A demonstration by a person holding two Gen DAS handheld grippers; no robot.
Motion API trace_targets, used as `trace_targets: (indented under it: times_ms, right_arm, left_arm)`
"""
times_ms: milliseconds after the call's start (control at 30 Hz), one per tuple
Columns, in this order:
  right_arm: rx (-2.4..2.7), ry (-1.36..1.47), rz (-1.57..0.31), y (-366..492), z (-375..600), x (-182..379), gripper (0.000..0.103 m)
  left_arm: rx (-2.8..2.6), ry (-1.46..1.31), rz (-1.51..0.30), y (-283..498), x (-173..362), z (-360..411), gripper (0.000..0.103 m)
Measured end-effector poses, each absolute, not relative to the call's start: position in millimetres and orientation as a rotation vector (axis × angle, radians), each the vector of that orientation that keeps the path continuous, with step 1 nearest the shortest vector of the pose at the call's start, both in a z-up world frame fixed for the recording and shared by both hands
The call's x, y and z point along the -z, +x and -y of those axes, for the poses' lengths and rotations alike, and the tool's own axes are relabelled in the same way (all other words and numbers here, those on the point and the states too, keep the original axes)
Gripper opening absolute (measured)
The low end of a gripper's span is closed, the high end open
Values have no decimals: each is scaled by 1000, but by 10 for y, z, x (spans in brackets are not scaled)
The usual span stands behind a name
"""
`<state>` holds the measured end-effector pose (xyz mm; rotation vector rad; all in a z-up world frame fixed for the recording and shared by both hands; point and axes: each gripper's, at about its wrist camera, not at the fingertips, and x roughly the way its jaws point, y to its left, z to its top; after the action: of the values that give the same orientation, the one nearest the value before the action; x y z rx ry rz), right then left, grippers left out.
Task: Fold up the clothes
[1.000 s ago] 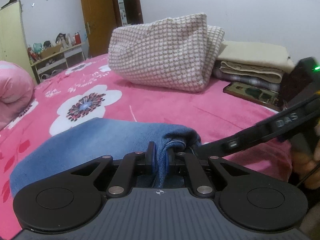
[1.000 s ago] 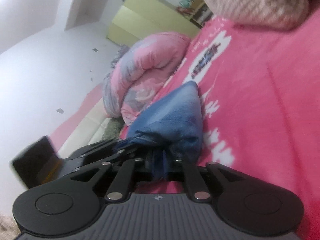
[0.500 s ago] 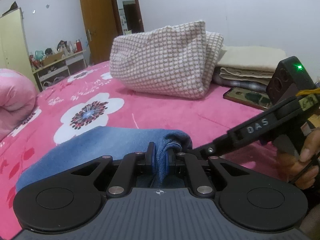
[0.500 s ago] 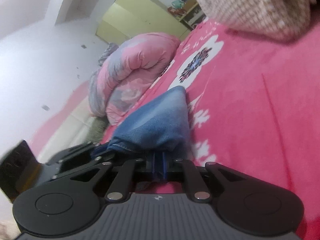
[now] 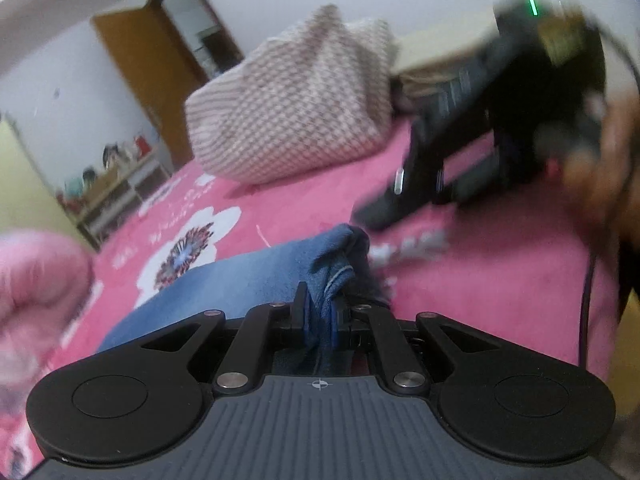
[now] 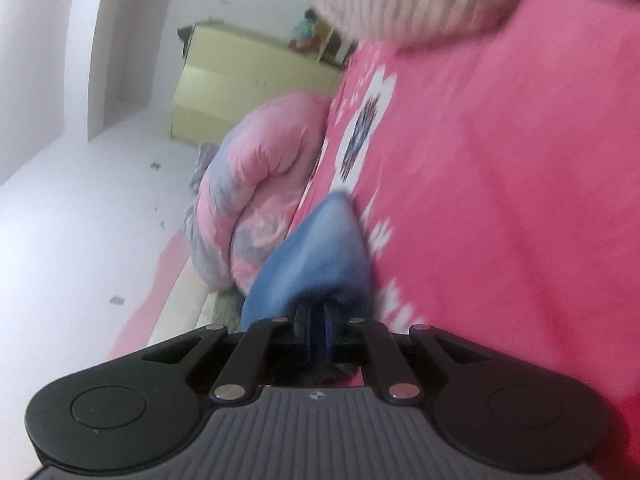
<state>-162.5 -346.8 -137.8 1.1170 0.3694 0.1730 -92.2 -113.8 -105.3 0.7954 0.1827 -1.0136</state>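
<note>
Left hand-held gripper (image 5: 320, 316): jaws clamped on a bunched edge of the jeans (image 5: 240, 276), which ran ahead and leftward over the bed (image 5: 500, 264). Right hand-held gripper (image 6: 316, 324): jaws clamped on another fold of the jeans (image 6: 316, 248), rising to a peak just ahead. Checked pillow (image 5: 296, 120): well ahead of the left gripper. Pink quilt (image 6: 256, 184): ahead-left of the right gripper, beside the jeans.

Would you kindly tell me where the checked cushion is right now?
In the left wrist view the checked cushion lies upper centre on the pink bedspread, beyond the blue garment, with folded blankets at its right.
</note>
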Motion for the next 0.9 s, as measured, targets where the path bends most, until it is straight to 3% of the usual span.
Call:
trace_targets:
  times_ms: [267, 433, 567, 667, 767, 900]
  right_arm:
    - [-180, 629, -328, -1475, 3239, 620, 8]
    - [-143, 273, -514, -1184, 2693, 888, 7]
    - [-152, 340, -515, -1258, 2805, 919, 7]
    - [-159, 318, -495, -1311, 2787, 986, 7]
    - [-162, 341, -477, -1344, 2822, 1015, 7]
    - [-152, 321, -442, -1375, 2788, 1027, 8]
  left_arm:
    - [1009, 814, -181, -936, 1075, 1132, 9]
    - [1010, 834, -231, -945, 1083, 1081, 15]
    - [989, 841, -245, -1031, 951, 878, 18]
    - [967, 728, -303, -1016, 739, 604, 19]
    - [931, 556, -349, -929, 571, 333, 26]
    - [810, 481, -418, -672, 682, 262, 29]
